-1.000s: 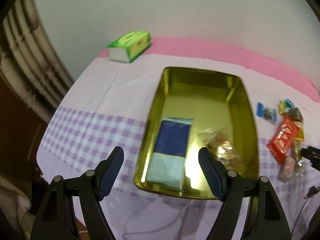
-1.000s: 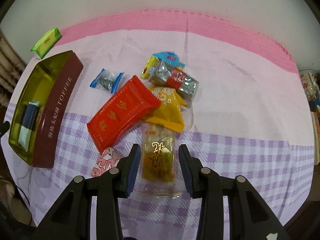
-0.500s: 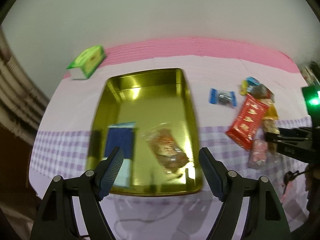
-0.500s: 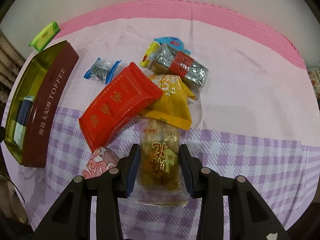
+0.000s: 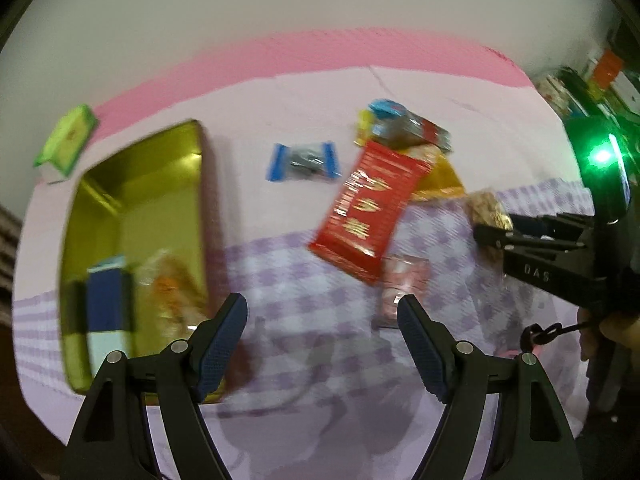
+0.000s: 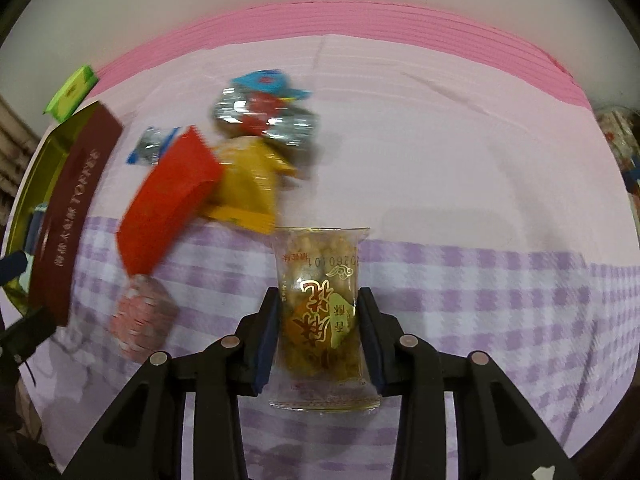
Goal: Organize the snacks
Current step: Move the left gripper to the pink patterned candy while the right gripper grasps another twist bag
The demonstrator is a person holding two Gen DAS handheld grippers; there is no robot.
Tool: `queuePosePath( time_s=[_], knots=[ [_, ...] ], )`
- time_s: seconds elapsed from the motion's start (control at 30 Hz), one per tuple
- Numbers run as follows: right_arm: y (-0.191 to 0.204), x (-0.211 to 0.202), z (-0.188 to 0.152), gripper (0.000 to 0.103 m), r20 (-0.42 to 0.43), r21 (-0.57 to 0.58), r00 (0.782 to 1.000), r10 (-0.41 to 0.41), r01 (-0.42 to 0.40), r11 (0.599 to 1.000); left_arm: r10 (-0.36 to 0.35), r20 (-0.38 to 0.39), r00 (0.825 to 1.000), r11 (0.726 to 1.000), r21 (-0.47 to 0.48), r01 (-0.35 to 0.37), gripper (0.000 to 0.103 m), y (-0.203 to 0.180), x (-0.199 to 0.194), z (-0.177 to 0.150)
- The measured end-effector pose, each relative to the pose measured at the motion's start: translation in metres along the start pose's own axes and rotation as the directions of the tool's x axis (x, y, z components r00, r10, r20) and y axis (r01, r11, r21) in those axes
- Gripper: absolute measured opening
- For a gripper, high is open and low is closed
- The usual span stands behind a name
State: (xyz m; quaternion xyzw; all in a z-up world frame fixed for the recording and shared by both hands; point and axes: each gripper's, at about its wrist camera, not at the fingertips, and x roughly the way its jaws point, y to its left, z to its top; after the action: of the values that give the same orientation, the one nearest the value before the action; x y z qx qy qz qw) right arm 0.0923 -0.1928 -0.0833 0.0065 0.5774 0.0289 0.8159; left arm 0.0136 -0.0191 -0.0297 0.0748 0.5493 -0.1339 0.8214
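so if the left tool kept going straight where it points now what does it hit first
Most likely the bare checked tablecloth between the gold tin and the pink wrapped candy. The left tool is open and empty; the blur leaves depth unclear.

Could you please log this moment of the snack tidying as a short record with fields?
surface: checked tablecloth
tin: open, holds a blue packet and a clear snack bag
loose pile: red packet, yellow packet, blue-ended candy, pink candy
left gripper: jaws open, nothing between them
right gripper: jaws just closing, shut on clear snack packet
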Motion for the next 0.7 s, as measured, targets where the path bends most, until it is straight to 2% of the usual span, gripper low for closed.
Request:
queuePosePath(
  time_s=[0.13,0.27,0.47,0.7],
  knots=[
    [-0.02,-0.001,-0.002,0.035,0.01,0.019,0.999,-0.039,0.039,0.999,-0.051,-0.052,0.997,0.999,0.0,0.051,0.078,-0.012,0.014,0.003],
    [-0.033,-0.003,-0.004,0.035,0.02,0.039,0.999,-0.049,0.048,0.998,-0.065,-0.078,0.995,0.998,0.006,0.065,0.078,-0.023,0.026,0.007],
    [-0.035,-0.004,-0.002,0.037,0.032,0.042,0.998,-0.05,0.048,0.998,-0.045,-0.111,0.993,0.999,0.001,0.046,0.078,-0.029,0.041,0.013],
    [-0.044,-0.004,-0.006,0.038,0.04,0.045,0.998,-0.047,0.045,0.998,-0.044,-0.143,0.989,0.999,-0.014,0.042,0.067,-0.031,0.053,0.017]
  ],
)
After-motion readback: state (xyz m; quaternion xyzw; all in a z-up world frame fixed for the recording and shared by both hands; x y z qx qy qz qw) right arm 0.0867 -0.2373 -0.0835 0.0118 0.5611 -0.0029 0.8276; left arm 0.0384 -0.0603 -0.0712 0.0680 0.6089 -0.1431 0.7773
